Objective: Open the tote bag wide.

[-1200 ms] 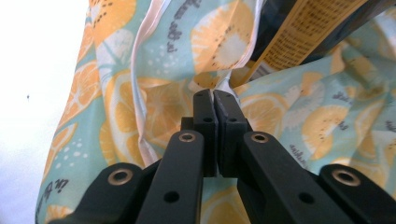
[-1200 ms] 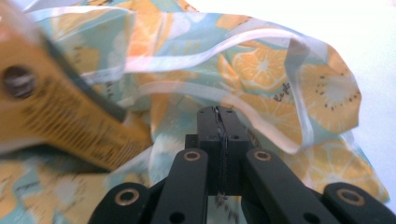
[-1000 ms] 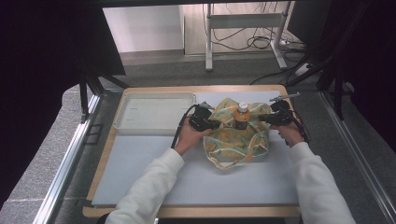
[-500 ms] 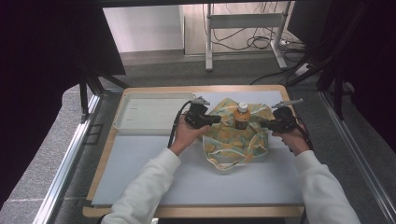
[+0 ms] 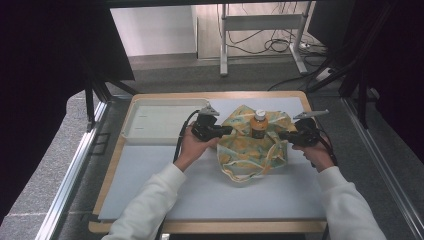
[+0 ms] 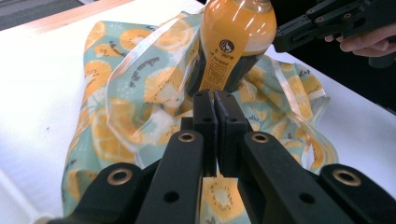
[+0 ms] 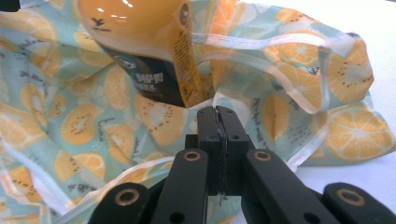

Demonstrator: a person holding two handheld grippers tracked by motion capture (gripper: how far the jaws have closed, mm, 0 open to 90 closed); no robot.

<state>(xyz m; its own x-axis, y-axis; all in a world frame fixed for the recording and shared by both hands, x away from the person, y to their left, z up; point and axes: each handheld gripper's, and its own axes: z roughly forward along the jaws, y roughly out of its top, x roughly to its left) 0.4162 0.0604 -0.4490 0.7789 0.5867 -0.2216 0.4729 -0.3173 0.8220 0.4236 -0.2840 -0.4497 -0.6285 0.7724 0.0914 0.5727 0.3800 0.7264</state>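
An orange juice bottle stands upright inside a fruit-print cloth bag on the pale mat. My left gripper is at the bag's left edge, level and pointing at the bottle. In the left gripper view its jaws are shut, with bag fabric bunched at the tips just in front of the bottle. My right gripper is at the bag's right edge. In its own view the right gripper is shut on a thin fold of the bag below the bottle.
A shallow white tray lies at the table's far left, just behind my left hand. The pale mat covers the wooden table toward the near edge. Metal rails run along both sides of the table.
Both grippers have shifted a little and risen slightly, drawing the bag's two edges up beside the bottle. The bottle stays upright in place.
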